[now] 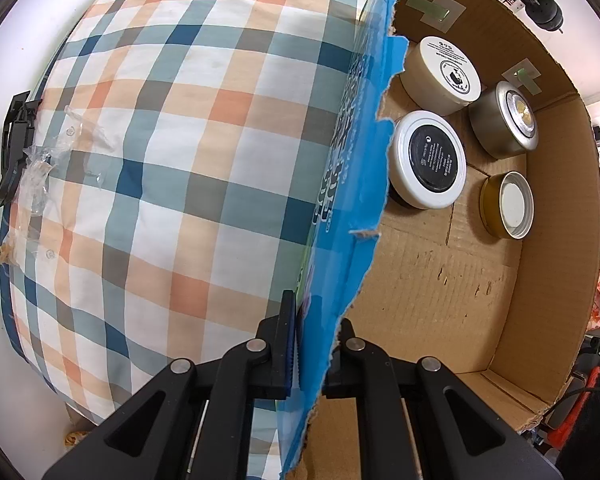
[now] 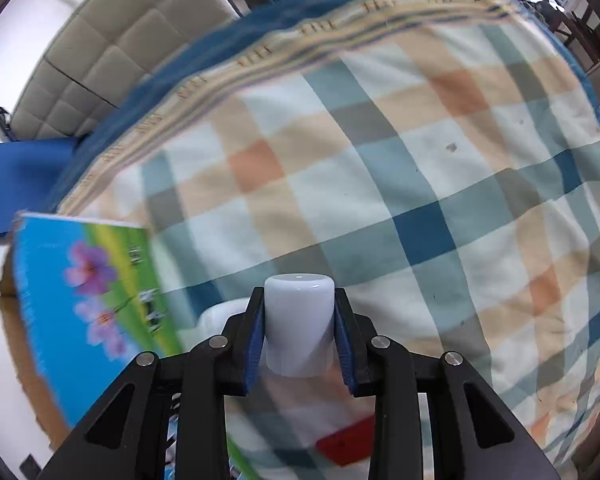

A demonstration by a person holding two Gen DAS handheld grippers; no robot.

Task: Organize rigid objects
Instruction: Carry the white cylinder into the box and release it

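My left gripper (image 1: 314, 344) is shut on the torn blue-printed wall (image 1: 352, 168) of a cardboard box (image 1: 440, 280), one finger outside, one inside. Inside the box lie a cream jar (image 1: 442, 74), a white jar with a black lid label (image 1: 428, 158), a silver tin (image 1: 506, 120) and a gold tin (image 1: 506, 204). My right gripper (image 2: 299, 336) is shut on a white cylindrical bottle (image 2: 299, 320), held above the checked bedspread (image 2: 420, 200). The box's printed flower side (image 2: 92, 304) shows at left in the right wrist view.
The box rests on a checked bedspread (image 1: 172, 168). A black clip (image 1: 14, 148) and crumpled clear plastic (image 1: 40, 176) lie at the bed's left edge. A red object (image 2: 344, 442) lies below my right gripper. A padded headboard (image 2: 112, 52) stands at the back.
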